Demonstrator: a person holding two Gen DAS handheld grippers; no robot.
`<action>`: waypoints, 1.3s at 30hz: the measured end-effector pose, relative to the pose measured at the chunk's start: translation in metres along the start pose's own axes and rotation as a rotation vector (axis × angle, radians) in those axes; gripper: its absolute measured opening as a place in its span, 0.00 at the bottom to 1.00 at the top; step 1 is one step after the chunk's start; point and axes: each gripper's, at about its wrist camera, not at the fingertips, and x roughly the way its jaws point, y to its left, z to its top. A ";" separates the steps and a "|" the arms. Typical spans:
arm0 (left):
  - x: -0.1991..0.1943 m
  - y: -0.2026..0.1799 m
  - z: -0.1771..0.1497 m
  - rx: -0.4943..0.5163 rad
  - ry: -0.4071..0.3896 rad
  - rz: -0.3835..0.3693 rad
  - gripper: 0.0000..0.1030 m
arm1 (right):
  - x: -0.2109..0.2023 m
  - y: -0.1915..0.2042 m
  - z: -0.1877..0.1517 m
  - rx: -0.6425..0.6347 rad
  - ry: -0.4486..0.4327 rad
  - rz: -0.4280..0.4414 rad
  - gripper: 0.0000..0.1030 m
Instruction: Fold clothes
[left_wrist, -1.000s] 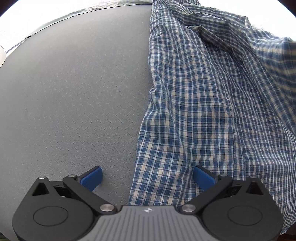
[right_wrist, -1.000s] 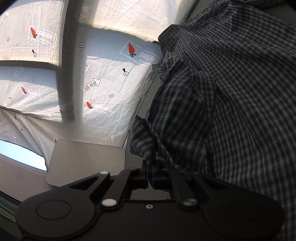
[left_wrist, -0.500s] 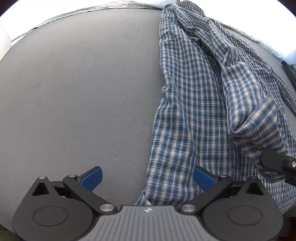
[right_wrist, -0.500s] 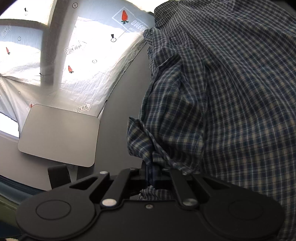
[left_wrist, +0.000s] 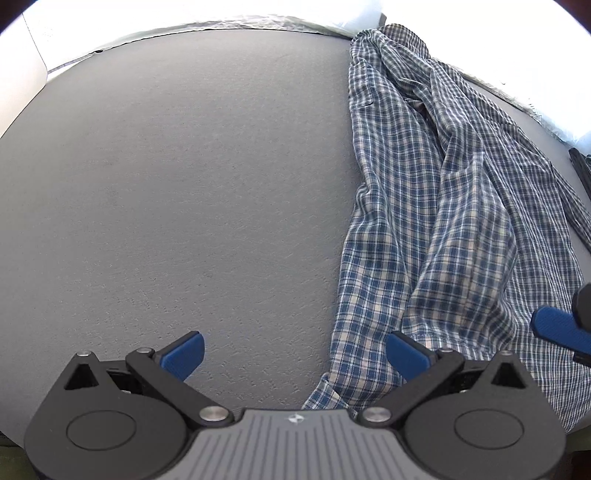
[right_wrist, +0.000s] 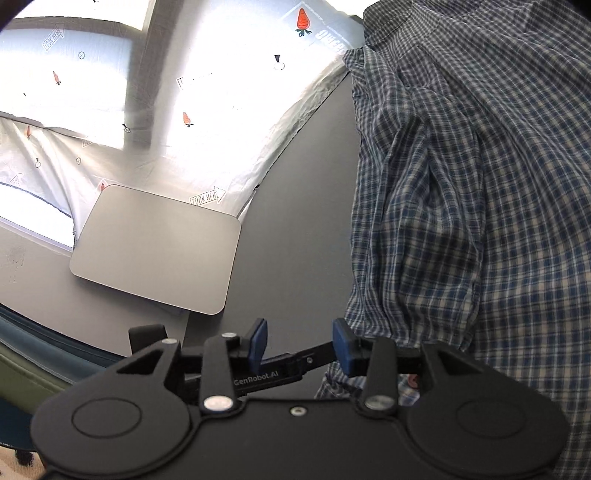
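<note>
While the checked shirt (left_wrist: 436, 206) lies rumpled in a long heap along the right side of the grey table (left_wrist: 184, 192), reaching from the far edge to the near edge, neither tool has hold of it. The left gripper (left_wrist: 293, 350) stands wide open over the near edge, its right pad just above the shirt's near hem, with nothing between the pads. The right gripper (right_wrist: 299, 345) is partly open and empty, close to the shirt's edge; its blue tip also shows at the right of the left wrist view.

Risks, as judged:
- The cloth is bunched in ridges and layers. A pinch here could take several layers or only a loose fold, giving a crooked crease.
- The near hem sits at the table's near edge. A pull toward the person could drag the shirt off.
- Both grippers are close together at the near right corner. They could knock one another.
- A flat grey board (right_wrist: 155, 251) rests on the table near the printed sheet (right_wrist: 207, 74). A swung sleeve could catch it.

Count: one shirt, one table, one board, one printed sheet, two grippers.
</note>
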 end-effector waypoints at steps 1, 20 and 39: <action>0.000 0.000 0.000 0.000 0.001 0.002 1.00 | -0.002 0.000 0.000 0.003 -0.023 -0.009 0.36; 0.002 0.001 0.015 -0.020 -0.028 0.027 1.00 | 0.060 -0.013 0.007 -0.176 0.137 -0.445 0.13; 0.049 -0.087 0.192 0.137 -0.189 -0.258 0.92 | 0.048 -0.070 0.158 0.018 -0.183 -0.412 0.24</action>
